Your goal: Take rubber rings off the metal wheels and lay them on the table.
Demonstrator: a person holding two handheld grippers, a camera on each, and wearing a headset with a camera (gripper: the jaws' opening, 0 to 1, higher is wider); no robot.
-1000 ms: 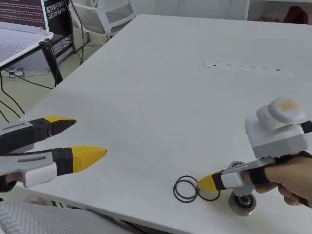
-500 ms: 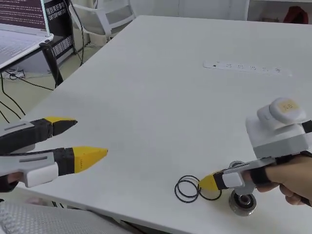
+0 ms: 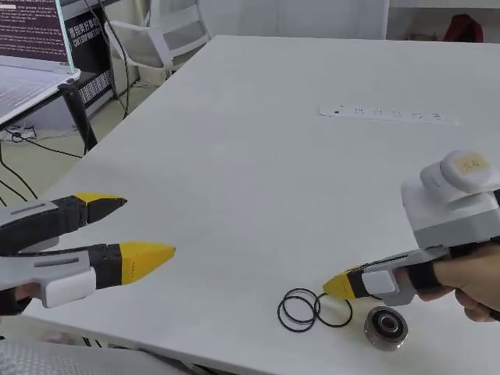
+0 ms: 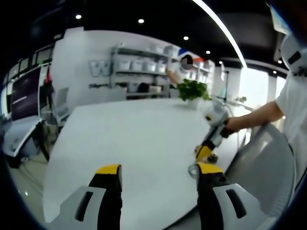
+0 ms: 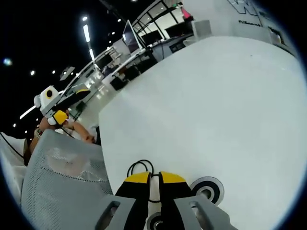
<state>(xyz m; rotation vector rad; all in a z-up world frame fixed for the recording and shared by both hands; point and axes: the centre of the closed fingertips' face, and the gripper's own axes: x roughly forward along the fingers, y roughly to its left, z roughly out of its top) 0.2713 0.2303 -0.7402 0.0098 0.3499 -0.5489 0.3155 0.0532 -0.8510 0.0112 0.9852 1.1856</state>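
Two thin black rubber rings lie flat and overlapping near the front edge of the white table. A small metal wheel lies just to their right. It also appears as the wheel in the right gripper view, right of the jaws, with a ring just past the yellow tips. My right gripper hovers above the right-hand ring, jaws shut; I cannot tell whether it touches the ring. My left gripper is held open at the table's left front corner, far from the rings, with nothing between its jaws.
A white power strip lies far back on the table. A laptop on a stand and a chair sit beyond the left edge. A grey mesh chair back is close behind the table's front edge.
My right gripper has lifted a little up and away from the wheel, which is now fully uncovered. The rings lie as before. The left gripper has hardly moved; the head camera shifted slightly.
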